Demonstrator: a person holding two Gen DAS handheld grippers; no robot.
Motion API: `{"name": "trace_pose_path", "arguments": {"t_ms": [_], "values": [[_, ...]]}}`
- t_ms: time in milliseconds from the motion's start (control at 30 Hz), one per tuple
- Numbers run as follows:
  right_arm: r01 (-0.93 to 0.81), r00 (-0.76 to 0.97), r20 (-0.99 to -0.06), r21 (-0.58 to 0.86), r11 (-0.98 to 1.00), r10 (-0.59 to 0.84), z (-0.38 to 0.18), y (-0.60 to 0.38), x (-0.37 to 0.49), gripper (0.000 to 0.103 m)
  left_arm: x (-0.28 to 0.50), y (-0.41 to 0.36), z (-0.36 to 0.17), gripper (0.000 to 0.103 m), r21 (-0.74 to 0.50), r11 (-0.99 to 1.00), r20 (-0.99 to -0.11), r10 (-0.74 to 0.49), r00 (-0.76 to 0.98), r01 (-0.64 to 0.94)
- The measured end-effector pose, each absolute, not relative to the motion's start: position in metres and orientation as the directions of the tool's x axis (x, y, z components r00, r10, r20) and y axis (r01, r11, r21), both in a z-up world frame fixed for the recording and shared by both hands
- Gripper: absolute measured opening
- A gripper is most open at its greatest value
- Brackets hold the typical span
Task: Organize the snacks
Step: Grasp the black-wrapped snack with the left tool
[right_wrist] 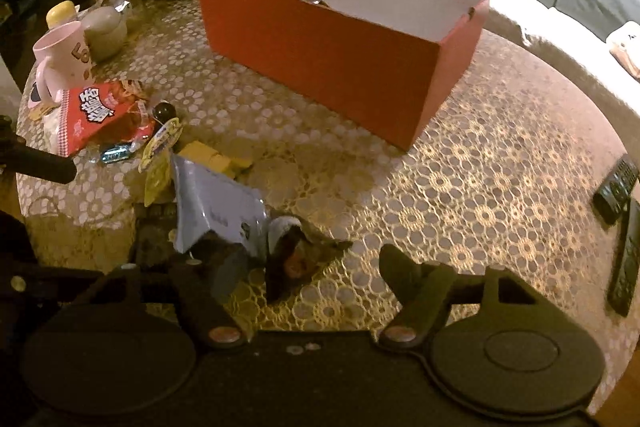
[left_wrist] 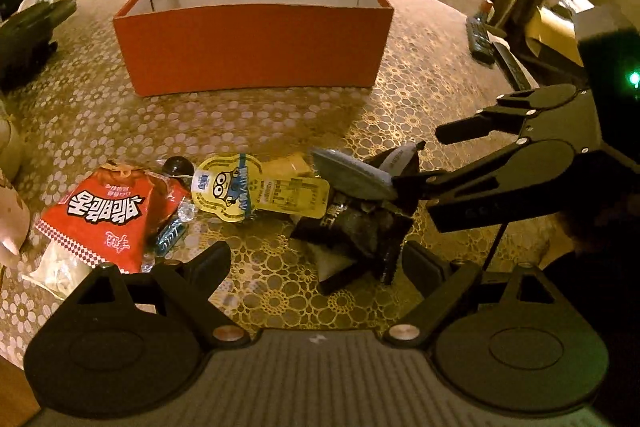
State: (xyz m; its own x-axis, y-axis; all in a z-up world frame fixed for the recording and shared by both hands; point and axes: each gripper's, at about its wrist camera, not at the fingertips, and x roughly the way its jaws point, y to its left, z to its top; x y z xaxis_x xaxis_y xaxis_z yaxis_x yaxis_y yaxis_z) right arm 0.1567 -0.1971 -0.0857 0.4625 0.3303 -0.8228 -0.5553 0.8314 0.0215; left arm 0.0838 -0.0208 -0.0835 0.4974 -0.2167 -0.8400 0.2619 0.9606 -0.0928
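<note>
Right wrist view, red box mid-table, bare tablecloth rightward

Light: dim, warm yellow-orange cast in both views.
Glare: the bench's pale far edge is blown out white.
Shadows: dark patches under the snack pile near the bench's front edge.
Distortion: heavy fisheye, bench edges bow, corners go black.
Sharpness: soft and grainy overall, with the packet print smeared.
</note>
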Motion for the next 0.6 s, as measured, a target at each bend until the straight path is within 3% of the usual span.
{"name": "trace_pose_path", "arguments": {"t_ms": [200, 600], "values": [[-0.566, 0.444, -0.828, 0.037, 0.824, 0.342, -0.095, -0.192, 0.168, 0.052, 0.087, -0.019, -0.083, 0.093, -0.105, 0.96, -0.836, -0.226, 0.499, 0.259], [-0.547, 0.466, -0.815, 0.039, 0.836, 0.343, -0.098, -0.194, 0.166, 0.03, 0.093, -0.005, -0.081, 0.092, -0.135, 0.971, -0.827, -0.22, 0.517, 0.198]]}}
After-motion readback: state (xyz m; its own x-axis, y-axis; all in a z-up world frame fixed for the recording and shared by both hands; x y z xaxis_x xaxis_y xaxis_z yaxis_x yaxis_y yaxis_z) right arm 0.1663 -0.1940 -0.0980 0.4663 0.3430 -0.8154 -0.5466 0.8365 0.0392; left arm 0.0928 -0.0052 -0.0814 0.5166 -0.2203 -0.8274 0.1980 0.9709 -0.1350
